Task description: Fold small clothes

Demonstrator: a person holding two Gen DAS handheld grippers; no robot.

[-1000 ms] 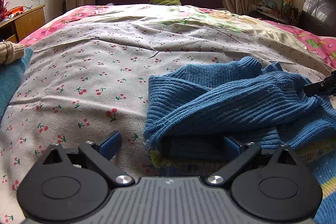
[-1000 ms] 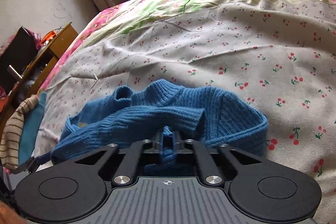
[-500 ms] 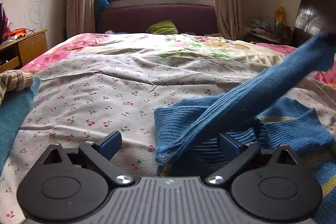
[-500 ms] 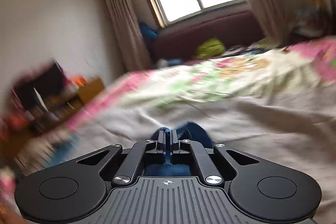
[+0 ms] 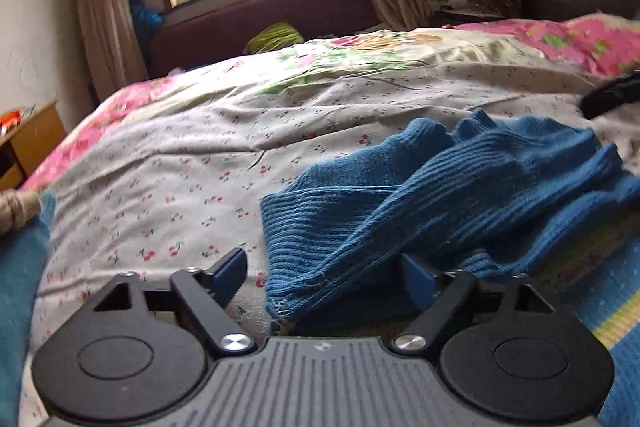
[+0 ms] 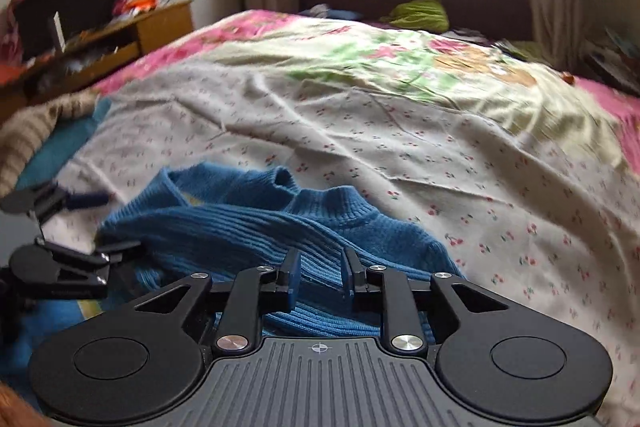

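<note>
Sweater: blue ribbed knit sweater [image 5: 460, 195] lying rumpled on the cherry-print sheet [image 5: 192, 163] at the near side of the bed, one sleeve drawn across the body, its collar toward the far side.
Sleeve: the folded-over sleeve [image 6: 256, 227] runs as a ribbed band over the chest; its cuff end lies by the left gripper.
Right gripper: right gripper [image 6: 319, 277] has its jaws opening, a narrow gap showing between the pads; ribbed knit lies in that gap, but the pads do not seem to press it.
Left gripper: left gripper [image 5: 325, 277] stands wide and is closing; the sweater's hem edge sits between the fingers, nearer the right-hand one, with no pinch visible.
Step in hand: judged, letting go of the sleeve just laid across the body.
Next move: likely take the hem or other sleeve with a clean pinch on one layer, then fold over without dragging the laid sleeve.
Surroundings: striped beige garment [image 6: 28, 135] on a teal cloth [image 5: 20, 267], well apart.
</note>
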